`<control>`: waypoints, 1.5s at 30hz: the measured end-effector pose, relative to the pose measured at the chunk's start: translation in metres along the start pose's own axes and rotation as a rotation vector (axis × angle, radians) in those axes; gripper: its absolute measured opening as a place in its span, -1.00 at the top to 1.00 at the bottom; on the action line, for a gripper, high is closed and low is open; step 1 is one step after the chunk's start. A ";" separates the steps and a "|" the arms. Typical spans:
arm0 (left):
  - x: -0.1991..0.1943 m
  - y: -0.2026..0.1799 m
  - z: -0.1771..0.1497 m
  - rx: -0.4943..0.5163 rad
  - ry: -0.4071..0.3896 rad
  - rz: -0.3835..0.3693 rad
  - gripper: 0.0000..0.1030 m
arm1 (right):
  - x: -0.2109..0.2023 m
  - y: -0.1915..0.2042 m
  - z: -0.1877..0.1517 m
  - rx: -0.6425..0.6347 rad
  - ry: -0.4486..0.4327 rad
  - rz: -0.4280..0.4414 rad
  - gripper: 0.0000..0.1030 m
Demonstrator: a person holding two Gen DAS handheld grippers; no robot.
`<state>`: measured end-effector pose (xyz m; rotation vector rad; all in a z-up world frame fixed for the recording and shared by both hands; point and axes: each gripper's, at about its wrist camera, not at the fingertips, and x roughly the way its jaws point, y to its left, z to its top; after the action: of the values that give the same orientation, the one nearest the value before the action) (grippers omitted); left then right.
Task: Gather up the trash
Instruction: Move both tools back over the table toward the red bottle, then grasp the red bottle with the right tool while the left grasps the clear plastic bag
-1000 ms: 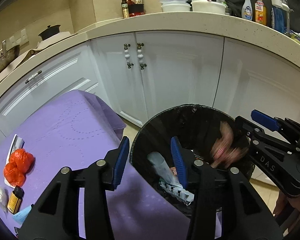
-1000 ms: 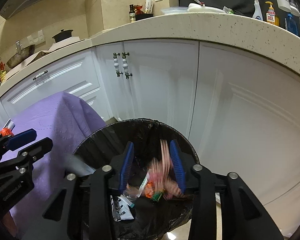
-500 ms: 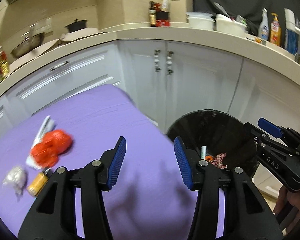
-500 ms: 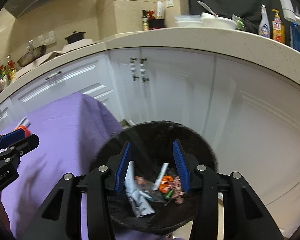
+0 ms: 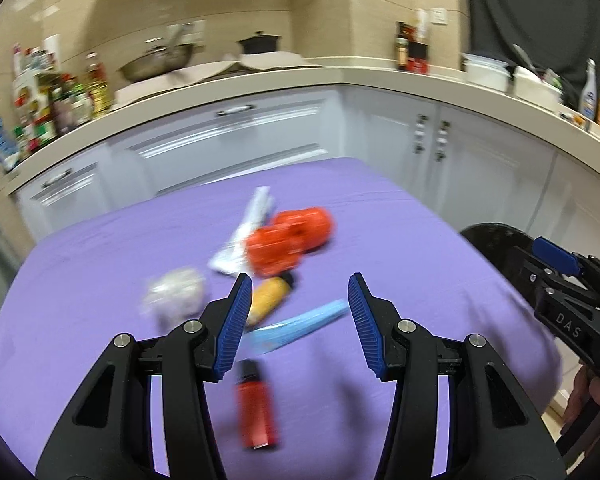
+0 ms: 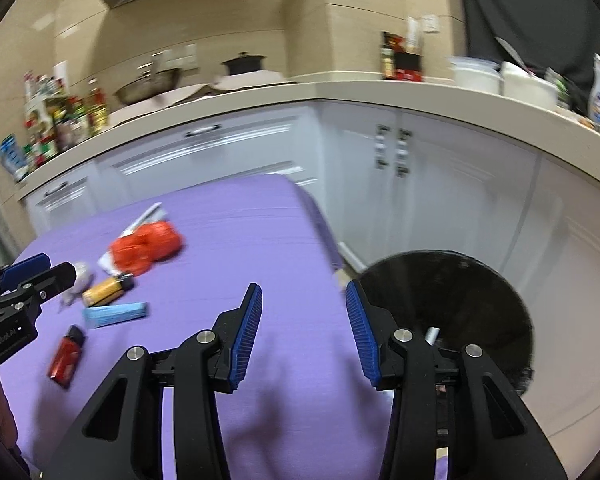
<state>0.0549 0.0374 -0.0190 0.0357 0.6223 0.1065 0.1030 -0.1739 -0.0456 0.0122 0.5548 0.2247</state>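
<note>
Your left gripper (image 5: 296,312) hangs above the purple-covered surface (image 5: 400,240) with its jaws spread wide and nothing between them. Your right gripper (image 6: 304,326) is likewise released and carries nothing, sitting over the surface's edge with the black trash bin (image 6: 460,292) at its 3 o'clock, on the floor just beside the surface.

The trash lies in a loose cluster on the surface. In the left wrist view, a light blue tube (image 5: 300,326) sits between your left gripper's fingertips, running from 7 toward 2 o'clock. A small yellow bottle with a dark cap (image 5: 269,298) lies at the tube's 11 o'clock, partly hidden by the left finger. At 12 o'clock from that bottle is a crumpled orange-red bag (image 5: 290,240), resting on one end of a white wrapper (image 5: 244,236) that stretches toward 1 o'clock. A pale crumpled wad (image 5: 176,294) sits at 9 o'clock from the yellow bottle. A red bottle with a black cap (image 5: 256,404) lies nearest you, at 6 o'clock from the tube, apart from the rest.

In the right wrist view the whole cluster sits at 9 to 10 o'clock of your right gripper, well apart from it. Motion blur softens the details
</note>
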 end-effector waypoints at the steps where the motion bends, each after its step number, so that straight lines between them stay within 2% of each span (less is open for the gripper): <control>1: -0.003 0.008 -0.003 -0.007 0.000 0.012 0.06 | -0.001 0.010 0.000 -0.014 -0.001 0.013 0.14; 11: -0.027 0.090 -0.036 -0.105 0.011 0.124 0.06 | -0.009 0.090 -0.012 -0.126 0.007 0.106 0.14; 19: -0.042 0.135 -0.060 -0.152 0.008 0.182 0.06 | -0.016 0.144 -0.024 -0.206 0.013 0.164 0.12; 25: -0.048 0.164 -0.074 -0.187 0.015 0.214 0.06 | -0.016 0.168 -0.033 -0.226 0.027 0.186 0.11; 33: -0.049 0.187 -0.084 -0.217 0.022 0.228 0.06 | -0.005 0.190 -0.052 -0.235 0.086 0.204 0.08; 42: -0.042 0.177 -0.088 -0.217 0.033 0.186 0.06 | 0.013 0.195 -0.064 -0.228 0.165 0.203 0.10; 43: -0.041 0.175 -0.088 -0.216 0.035 0.182 0.06 | 0.015 0.195 -0.065 -0.227 0.174 0.206 0.13; 45: -0.040 0.171 -0.088 -0.213 0.038 0.175 0.06 | 0.017 0.193 -0.065 -0.226 0.185 0.211 0.39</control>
<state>-0.0434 0.2031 -0.0562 -0.1182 0.6421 0.3429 0.0428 0.0151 -0.0961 -0.1717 0.7102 0.4973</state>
